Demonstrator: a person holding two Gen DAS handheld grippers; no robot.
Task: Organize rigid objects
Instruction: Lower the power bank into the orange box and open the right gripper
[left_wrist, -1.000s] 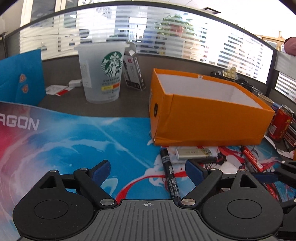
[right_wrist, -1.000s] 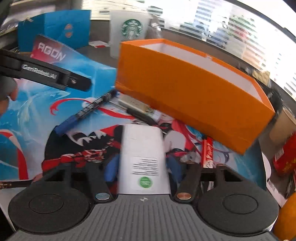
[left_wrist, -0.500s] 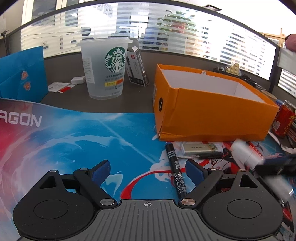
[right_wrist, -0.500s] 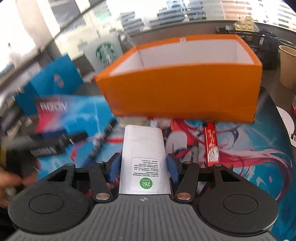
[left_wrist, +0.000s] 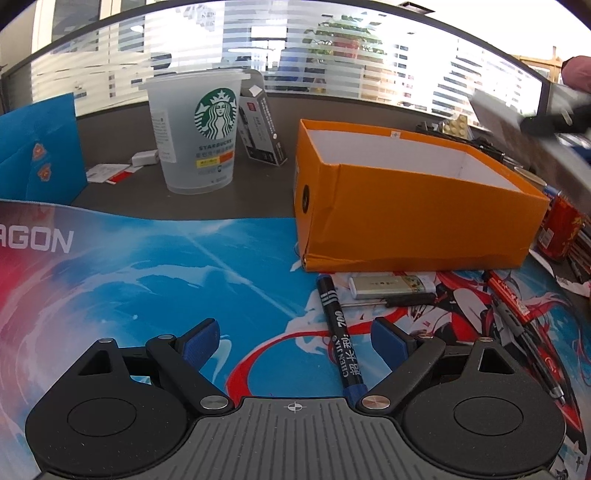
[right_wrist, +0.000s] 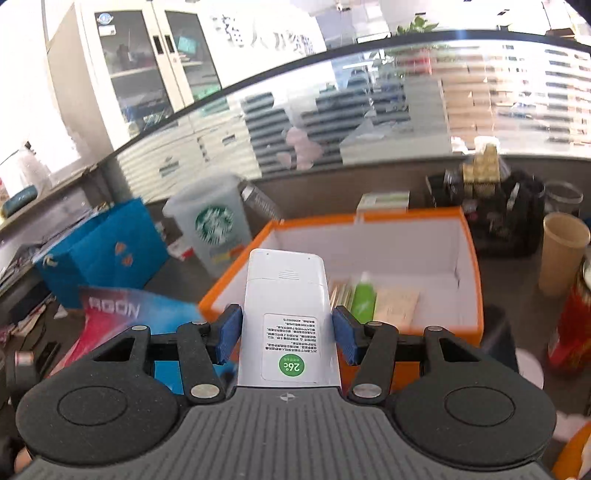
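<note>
My right gripper (right_wrist: 287, 334) is shut on a white remote control (right_wrist: 286, 295), held above the near rim of the orange box (right_wrist: 469, 280). Inside the box lie a green tube (right_wrist: 364, 299) and a flat beige packet (right_wrist: 397, 306). In the left wrist view the orange box (left_wrist: 417, 221) stands on the desk mat, and the right gripper with the remote shows blurred at the top right (left_wrist: 532, 114). My left gripper (left_wrist: 295, 339) hovers open over the mat. A black marker (left_wrist: 338, 332) lies just inside its right finger. A silver lighter (left_wrist: 391, 286) rests before the box.
A Starbucks cup (left_wrist: 199, 133) and a small dark carton (left_wrist: 262, 129) stand behind the mat. A blue folder (left_wrist: 38, 151) is at the left. A red can (left_wrist: 559, 230), red pens (left_wrist: 517, 306) and a paper cup (right_wrist: 563, 251) crowd the right side.
The right gripper rose with the remote from the mat to above the box's rim, so the box's inside now shows. The left gripper stayed in place, open.
</note>
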